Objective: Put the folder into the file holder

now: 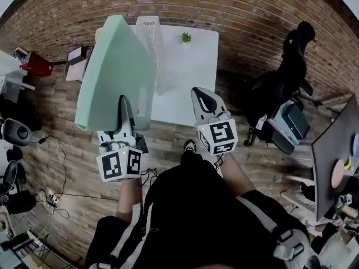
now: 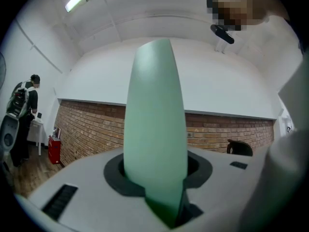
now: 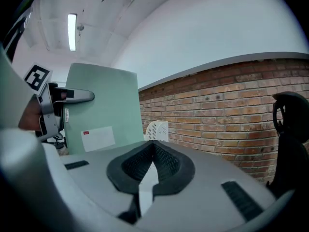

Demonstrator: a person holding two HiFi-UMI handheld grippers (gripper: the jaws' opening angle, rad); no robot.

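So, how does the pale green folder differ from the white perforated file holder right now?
The pale green folder has plain, solid faces; the white perforated file holder is full of holes. The folder is in the air, clamped in the left gripper; the file holder stands on the white table.

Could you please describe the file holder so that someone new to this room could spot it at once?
Find the white rectangular table by the brick wall. On its far left corner stands the white perforated plastic file holder, partly behind the raised pale green folder. Unlike the small green potted plant to its right, it is tall, white and latticed.
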